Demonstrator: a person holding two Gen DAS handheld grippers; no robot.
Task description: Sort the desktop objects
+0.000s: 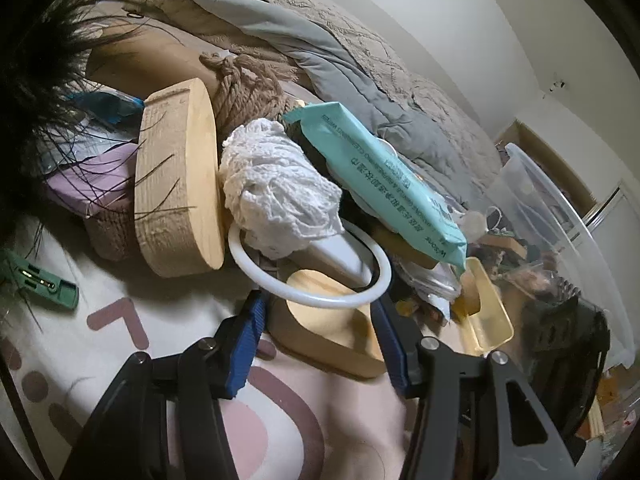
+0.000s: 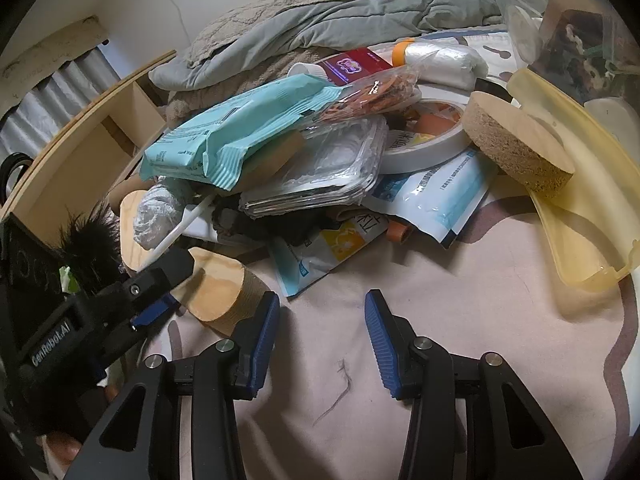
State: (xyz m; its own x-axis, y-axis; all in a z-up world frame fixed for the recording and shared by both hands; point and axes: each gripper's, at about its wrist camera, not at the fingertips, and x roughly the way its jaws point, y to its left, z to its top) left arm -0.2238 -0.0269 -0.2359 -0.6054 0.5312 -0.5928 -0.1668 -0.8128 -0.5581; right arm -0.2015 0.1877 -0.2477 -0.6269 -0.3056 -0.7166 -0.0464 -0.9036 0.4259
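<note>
My left gripper point(image 1: 320, 298) stands open around a small pale wooden block point(image 1: 332, 332) that lies flat on the patterned sheet. A blue pad sits on each side of the block, with a thin dark gap at the left pad. A white ring point(image 1: 376, 264) overlaps the block's far end. In the right wrist view the left gripper point(image 2: 176, 284) straddles the same block point(image 2: 220, 292). My right gripper point(image 2: 322, 300) hovers open over bare sheet in front of the pile, with nothing between its fingers.
The pile holds a teal wipes pack point(image 1: 380, 172), crumpled white tissue point(image 1: 276, 196), a thick wooden disc point(image 1: 176, 184), a cork lid point(image 2: 520, 148), a tape roll point(image 2: 424, 140) and a yellow plastic tray point(image 2: 580, 208). A clear bin point(image 1: 540, 200) stands right; bedding lies behind.
</note>
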